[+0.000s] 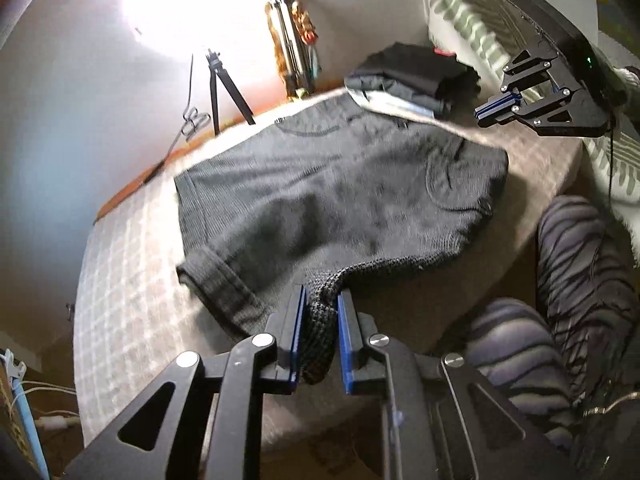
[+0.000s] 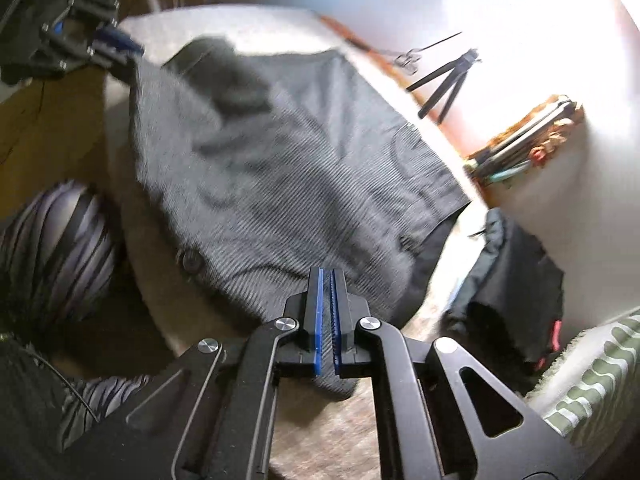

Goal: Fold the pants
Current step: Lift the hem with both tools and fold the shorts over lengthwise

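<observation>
Grey ribbed pants (image 1: 320,184) lie spread on the bed, folded short, waist with a button toward the right. My left gripper (image 1: 322,300) is shut on a bunched fold of the pants at their near edge. In the right wrist view the pants (image 2: 280,168) fill the middle. My right gripper (image 2: 327,276) has its jaws closed together at the waist edge; whether cloth is between them I cannot tell. It also shows in the left wrist view (image 1: 496,110), raised above the bed, jaws together. The left gripper (image 2: 120,42) shows at top left.
A stack of folded dark clothes (image 1: 416,78) lies beyond the pants, also in the right wrist view (image 2: 516,280). A green striped pillow (image 1: 472,20) is behind it. A small tripod (image 1: 224,84) stands by the wall. The person's striped knees (image 1: 560,300) are at the bed's edge.
</observation>
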`<state>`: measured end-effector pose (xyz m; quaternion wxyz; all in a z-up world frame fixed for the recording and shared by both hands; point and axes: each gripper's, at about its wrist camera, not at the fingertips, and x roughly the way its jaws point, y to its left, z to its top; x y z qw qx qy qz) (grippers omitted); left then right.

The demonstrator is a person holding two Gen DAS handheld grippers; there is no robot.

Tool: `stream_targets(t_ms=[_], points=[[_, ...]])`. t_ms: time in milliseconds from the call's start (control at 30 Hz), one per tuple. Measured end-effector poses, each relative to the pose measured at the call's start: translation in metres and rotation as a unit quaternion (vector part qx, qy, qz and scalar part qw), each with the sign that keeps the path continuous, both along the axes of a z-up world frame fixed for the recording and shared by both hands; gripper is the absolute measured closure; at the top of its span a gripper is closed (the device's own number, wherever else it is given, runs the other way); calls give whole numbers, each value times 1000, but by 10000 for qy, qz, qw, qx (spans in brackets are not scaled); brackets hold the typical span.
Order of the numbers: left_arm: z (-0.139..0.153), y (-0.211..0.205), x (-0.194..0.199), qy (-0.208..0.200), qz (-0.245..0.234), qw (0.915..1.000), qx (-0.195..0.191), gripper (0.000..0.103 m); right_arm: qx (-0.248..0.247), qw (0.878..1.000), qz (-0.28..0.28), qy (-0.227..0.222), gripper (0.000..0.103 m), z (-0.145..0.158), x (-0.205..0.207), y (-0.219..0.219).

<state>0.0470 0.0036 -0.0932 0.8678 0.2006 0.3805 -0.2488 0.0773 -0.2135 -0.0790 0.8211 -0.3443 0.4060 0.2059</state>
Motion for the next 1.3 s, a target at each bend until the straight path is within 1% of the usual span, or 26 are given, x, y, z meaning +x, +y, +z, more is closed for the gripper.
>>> stream_targets(t_ms=[100,133,200,233,267,300,333,367,433,633,700,733,767,800,900,1067,1200,1300], points=[[2,-3,4,-24,-74,10000,21,91,217,9995,34,215,99,8,4,-6],[3,-5,5,-37,-107,9999,31,91,279,9990,72,353,99,6,4,-8],[6,-4,9,-46,-107,9999,-17,91,297,9985,107,452,98,1,2,-10],[8,-3,12,-37,-89,9999,-76,91,361,9973,148,619,91,-3,1,-11],[10,-1,15,-28,-45,9999,-143,91,432,9961,175,747,74,-7,0,-12],[11,0,17,-33,-29,9998,-176,91,476,9953,194,822,64,-11,-2,-12],[12,0,20,-56,-28,9998,-173,91,493,9946,230,879,52,-16,-3,-11],[12,0,22,-74,-39,9998,-157,91,503,9939,304,936,51,-21,-5,-10],[12,-1,25,-70,-54,9999,-143,91,415,9932,388,1011,51,-31,-7,-4],[11,-1,28,-69,-32,9998,-179,91,-142,9933,574,992,51,-64,-7,11],[12,1,28,-60,-23,9998,-199,91,-330,9933,639,902,51,-70,-7,13],[12,1,28,-63,-19,9998,-201,91,-492,9934,653,798,67,-73,-9,15],[12,2,29,-70,-8,9998,-208,91,-578,9934,666,732,97,-74,-10,16],[13,2,29,-83,2,9997,-217,91,-585,9935,639,740,98,-73,-8,16],[19,6,32,-152,39,9996,-255,91,-450,9966,467,506,98,-55,-3,13],[40,17,47,-361,153,9986,-369,91,-224,9994,262,18,98,-6,15,7],[60,22,67,-607,173,9974,-362,91,-254,9989,161,-351,98,26,42,10],[75,21,89,-776,148,9964,-298,91,-317,9978,58,-581,98,45,67,11]])
